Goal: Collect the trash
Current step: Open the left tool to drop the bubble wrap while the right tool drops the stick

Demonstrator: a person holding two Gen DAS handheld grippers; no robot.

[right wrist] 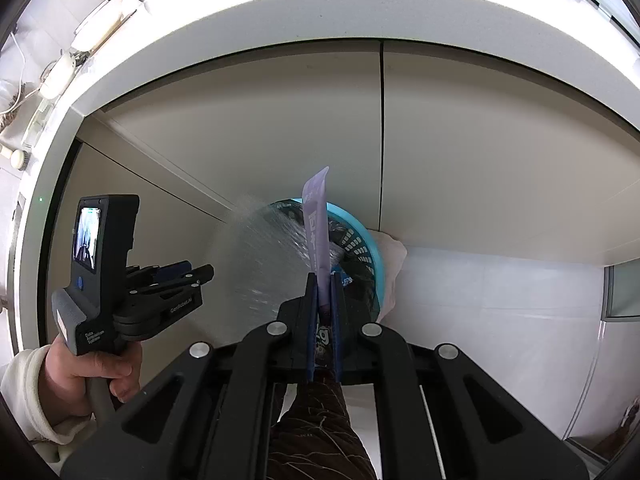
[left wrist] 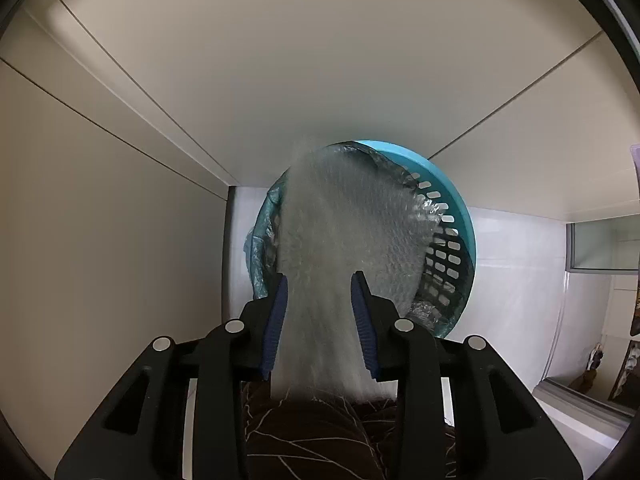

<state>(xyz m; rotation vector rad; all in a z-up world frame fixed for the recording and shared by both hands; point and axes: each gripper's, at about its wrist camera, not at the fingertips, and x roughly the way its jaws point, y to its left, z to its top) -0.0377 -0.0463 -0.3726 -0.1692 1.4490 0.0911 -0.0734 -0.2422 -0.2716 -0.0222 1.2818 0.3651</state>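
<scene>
A teal plastic basket (left wrist: 460,216) lined with a bag stands on the floor against the cabinet. A sheet of bubble wrap (left wrist: 344,220), blurred, hangs over its mouth and runs down between the fingers of my left gripper (left wrist: 320,276). The blue pads stand apart at the sheet's edges and do not pinch it, so the gripper is open. The right wrist view shows the same left gripper (right wrist: 200,270) left of the basket (right wrist: 374,256), with the wrap (right wrist: 260,256) in front of it. My right gripper (right wrist: 323,276) is shut on a purple wrapper (right wrist: 316,216) that stands upright above the basket.
Beige cabinet doors (left wrist: 320,80) rise behind the basket under a white countertop edge (right wrist: 240,40). A white cloth (right wrist: 394,256) lies behind the basket on the white tiled floor (left wrist: 520,280). A hand (right wrist: 100,372) holds the left gripper. A dark patterned leg (left wrist: 312,440) is below.
</scene>
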